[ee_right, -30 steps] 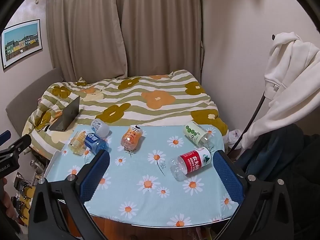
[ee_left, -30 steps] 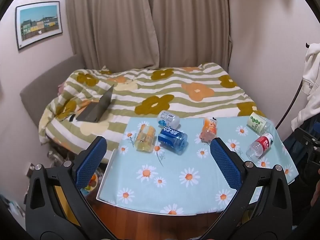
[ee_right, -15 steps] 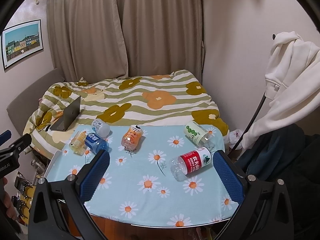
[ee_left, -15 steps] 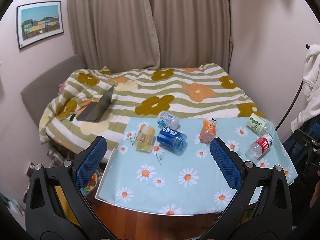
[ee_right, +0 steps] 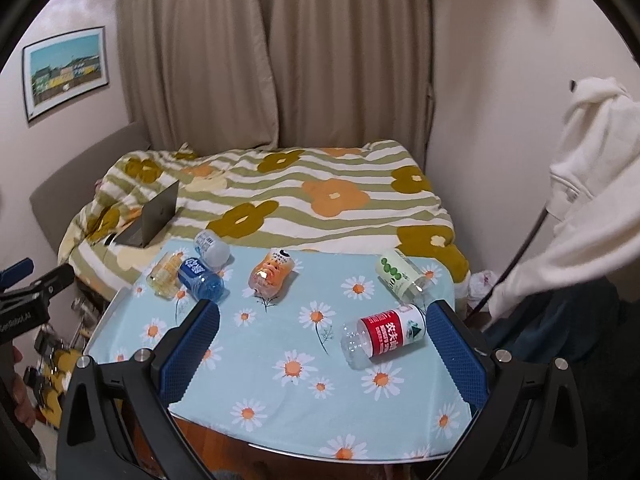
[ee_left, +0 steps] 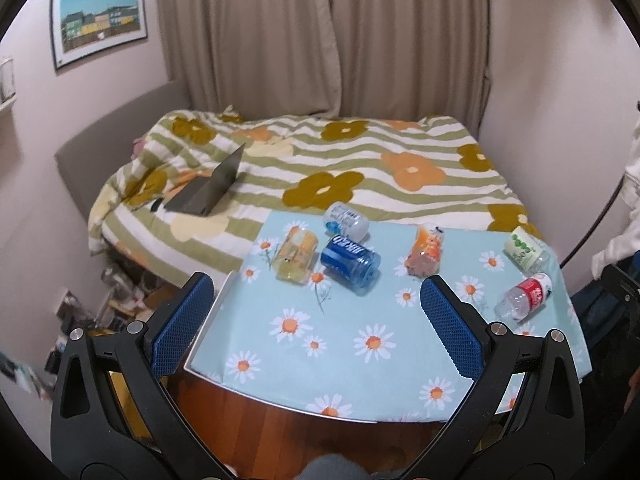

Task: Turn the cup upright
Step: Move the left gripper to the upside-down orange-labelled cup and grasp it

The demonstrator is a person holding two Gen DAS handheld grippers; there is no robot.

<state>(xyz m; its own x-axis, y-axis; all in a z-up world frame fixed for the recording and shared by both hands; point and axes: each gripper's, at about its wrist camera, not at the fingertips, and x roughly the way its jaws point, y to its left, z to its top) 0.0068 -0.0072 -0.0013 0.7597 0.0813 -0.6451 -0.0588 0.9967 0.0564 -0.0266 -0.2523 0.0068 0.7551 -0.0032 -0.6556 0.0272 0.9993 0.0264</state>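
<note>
Several cut bottle cups lie on their sides on the daisy-print table (ee_left: 360, 364) (ee_right: 288, 400). A yellow cup (ee_left: 296, 254) (ee_right: 165, 273), a blue cup (ee_left: 350, 258) (ee_right: 200, 277) and a clear cup with a white label (ee_left: 346, 221) (ee_right: 211, 246) cluster at the far left. An orange cup (ee_left: 426, 251) (ee_right: 271, 272) lies mid-table. A green-dotted cup (ee_left: 525, 249) (ee_right: 400, 275) and a red-label cup (ee_left: 526, 297) (ee_right: 384, 336) lie at the right. My left gripper (ee_left: 316, 292) is open and empty, short of the cups. My right gripper (ee_right: 324, 316) is open and empty, near the red-label cup.
A bed with a flowered striped quilt (ee_left: 360, 164) stands behind the table, with an open laptop (ee_left: 208, 192) on it. Curtains (ee_right: 280, 60) hang behind. White clothing (ee_right: 592, 184) hangs at the right. Clutter lies on the floor at the left (ee_left: 120, 292).
Both grippers have drifted slightly toward the table; the cups look a little larger and lower in view. Nothing was grasped or moved.
</note>
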